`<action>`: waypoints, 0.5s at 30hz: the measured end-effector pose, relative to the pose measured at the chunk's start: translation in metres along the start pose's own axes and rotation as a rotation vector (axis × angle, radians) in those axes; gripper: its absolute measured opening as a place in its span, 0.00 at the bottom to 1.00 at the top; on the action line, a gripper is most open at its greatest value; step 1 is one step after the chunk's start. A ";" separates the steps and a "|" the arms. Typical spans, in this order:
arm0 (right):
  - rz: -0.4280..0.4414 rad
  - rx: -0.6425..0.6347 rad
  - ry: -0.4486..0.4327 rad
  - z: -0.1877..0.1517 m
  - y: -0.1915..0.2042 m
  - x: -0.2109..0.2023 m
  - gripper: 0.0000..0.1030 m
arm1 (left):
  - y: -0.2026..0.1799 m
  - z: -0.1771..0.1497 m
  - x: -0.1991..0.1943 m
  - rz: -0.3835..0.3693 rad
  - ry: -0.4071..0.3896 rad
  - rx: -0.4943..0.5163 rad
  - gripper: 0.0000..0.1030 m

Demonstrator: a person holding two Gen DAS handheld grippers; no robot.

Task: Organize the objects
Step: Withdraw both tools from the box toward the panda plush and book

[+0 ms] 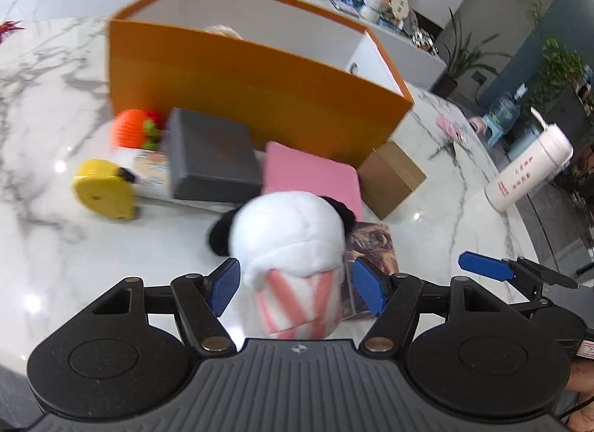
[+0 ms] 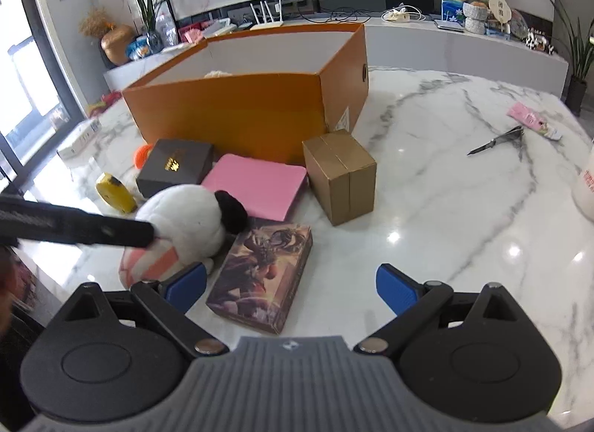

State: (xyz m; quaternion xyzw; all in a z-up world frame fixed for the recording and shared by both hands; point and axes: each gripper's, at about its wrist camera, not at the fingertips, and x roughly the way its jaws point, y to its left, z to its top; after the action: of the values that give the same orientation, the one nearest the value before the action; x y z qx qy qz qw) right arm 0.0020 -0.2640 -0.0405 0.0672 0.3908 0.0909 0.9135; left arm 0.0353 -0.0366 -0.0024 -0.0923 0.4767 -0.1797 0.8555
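A white plush panda [image 1: 289, 231] with black ears and a pink-striped body sits on the marble table [image 2: 445, 209]. My left gripper [image 1: 297, 287] is open around its body: the plush stands between the blue pads, with a gap on the right side. In the right wrist view a black left finger [image 2: 111, 231] rests against the panda [image 2: 185, 216]. My right gripper [image 2: 291, 283] is open wide just above a box with fantasy artwork [image 2: 260, 276], holding nothing. Behind stands a large open orange box [image 2: 230, 116] with something white inside.
In front of the orange box [image 1: 241, 97] lie a dark grey box [image 2: 174, 168], a flat pink box [image 2: 256, 187], a brown carton [image 2: 341, 175], a yellow tape measure [image 2: 115, 192] and an orange knitted toy [image 1: 130, 127]. Scissors [image 2: 497, 140] and a white bottle [image 1: 527, 175] are at the right.
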 end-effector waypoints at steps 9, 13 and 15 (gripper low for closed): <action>0.007 -0.021 0.032 -0.001 0.003 0.016 0.95 | 0.009 0.001 0.046 0.020 0.043 -0.081 0.88; 0.001 -0.053 0.046 -0.002 0.011 0.024 0.95 | 0.018 -0.001 0.039 0.082 -0.002 -0.083 0.87; -0.003 -0.067 0.046 -0.003 0.018 0.029 0.95 | 0.029 -0.004 0.033 0.110 -0.004 -0.115 0.87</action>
State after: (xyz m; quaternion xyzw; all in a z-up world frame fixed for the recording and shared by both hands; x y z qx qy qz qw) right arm 0.0175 -0.2404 -0.0590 0.0339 0.4088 0.1038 0.9061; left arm 0.0541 -0.0229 -0.0395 -0.1155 0.4890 -0.1045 0.8583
